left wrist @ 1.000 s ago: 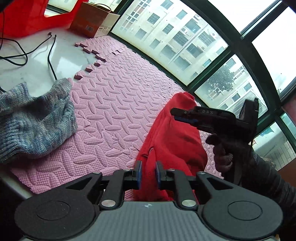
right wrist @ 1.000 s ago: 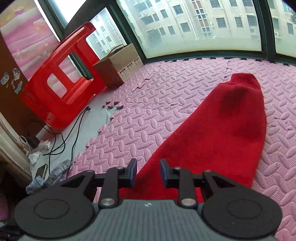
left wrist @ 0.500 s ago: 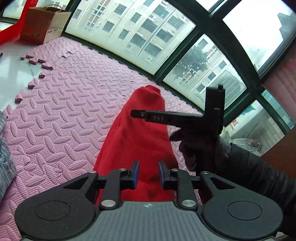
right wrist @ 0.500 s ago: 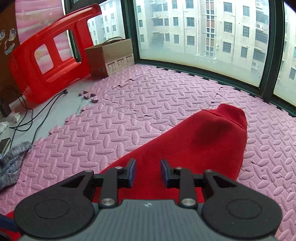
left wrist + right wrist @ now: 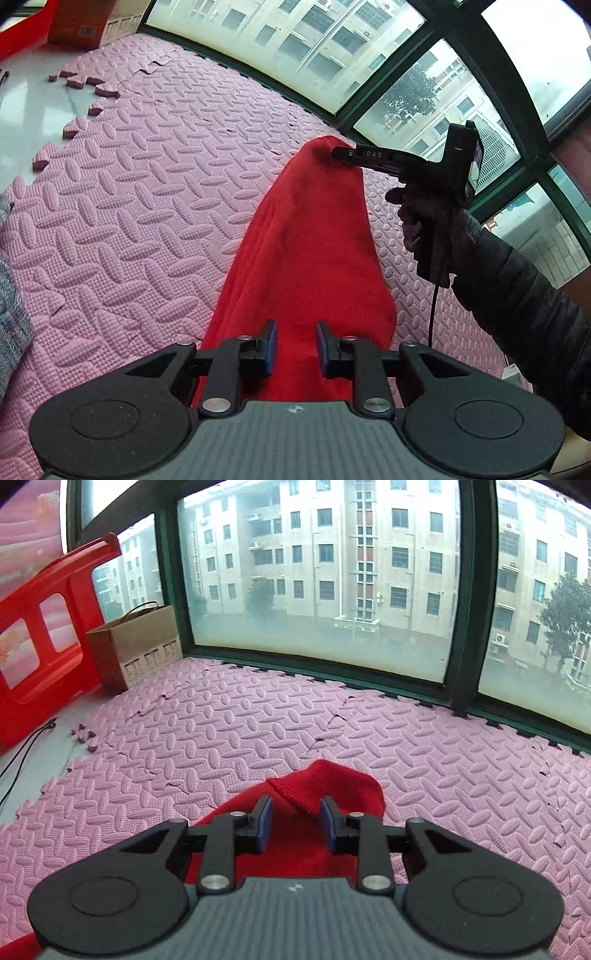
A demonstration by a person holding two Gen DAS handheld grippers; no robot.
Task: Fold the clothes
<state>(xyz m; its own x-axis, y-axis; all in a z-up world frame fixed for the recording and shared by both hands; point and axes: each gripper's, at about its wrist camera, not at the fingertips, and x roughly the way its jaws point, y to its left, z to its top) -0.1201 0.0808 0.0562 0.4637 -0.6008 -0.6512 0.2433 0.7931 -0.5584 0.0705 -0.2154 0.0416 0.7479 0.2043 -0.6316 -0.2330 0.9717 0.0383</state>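
Observation:
A red knit garment [image 5: 306,251] lies stretched out on the pink foam mat [image 5: 147,184], narrowing to a cuff at its far end. My left gripper [image 5: 293,347] is open over the near end of the garment, which passes between and under its pads. My right gripper [image 5: 295,821] is open at the far cuff [image 5: 332,782], which sits between its pads. In the left wrist view the right gripper [image 5: 338,153] reaches in from the right, its tip at the cuff.
A grey-blue knit garment [image 5: 11,314] lies at the left edge. A cardboard box [image 5: 136,646] and a red plastic stool [image 5: 44,635] stand at the back left by the window. A black cable [image 5: 26,746] runs over bare floor. Window frames border the mat.
My right gripper has moved forward along the garment to its far cuff. My left gripper has swung right and now looks along the garment; the grey garment has slid to the frame's edge.

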